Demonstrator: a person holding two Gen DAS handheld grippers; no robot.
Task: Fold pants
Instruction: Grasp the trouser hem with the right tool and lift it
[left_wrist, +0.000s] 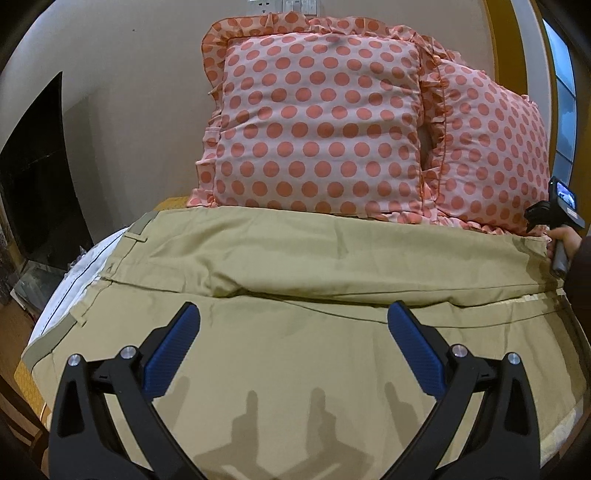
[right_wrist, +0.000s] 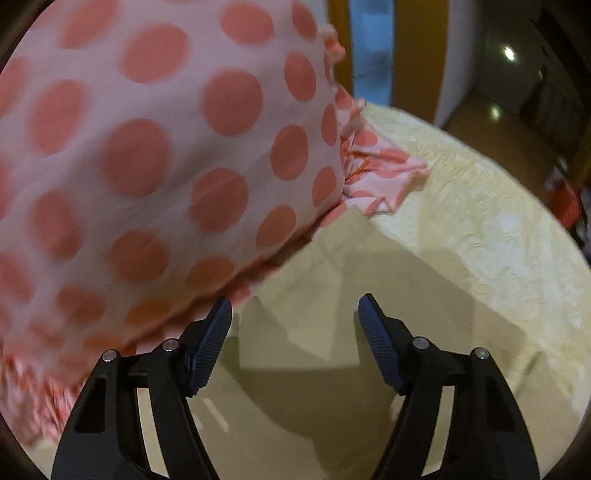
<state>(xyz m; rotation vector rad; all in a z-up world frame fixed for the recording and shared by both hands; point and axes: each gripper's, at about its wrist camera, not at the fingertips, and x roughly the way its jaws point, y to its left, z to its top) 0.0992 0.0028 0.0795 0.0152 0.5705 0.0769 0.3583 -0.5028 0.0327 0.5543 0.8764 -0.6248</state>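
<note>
Khaki pants (left_wrist: 295, 266) lie flat across the bed, folded lengthwise, with the waistband (left_wrist: 77, 314) at the left. My left gripper (left_wrist: 293, 314) is open and empty, hovering just above the near leg. My right gripper (right_wrist: 295, 310) is open and empty over the pants' cuff end (right_wrist: 314, 295), close to the pillow. In the left wrist view the right tool (left_wrist: 561, 221) shows at the far right edge of the pants, held by a hand.
Two pink polka-dot pillows (left_wrist: 317, 122) (right_wrist: 147, 155) lean against the wall right behind the pants. A pale yellow bedspread (right_wrist: 480, 229) lies to the right. A dark screen (left_wrist: 37, 177) stands left of the bed.
</note>
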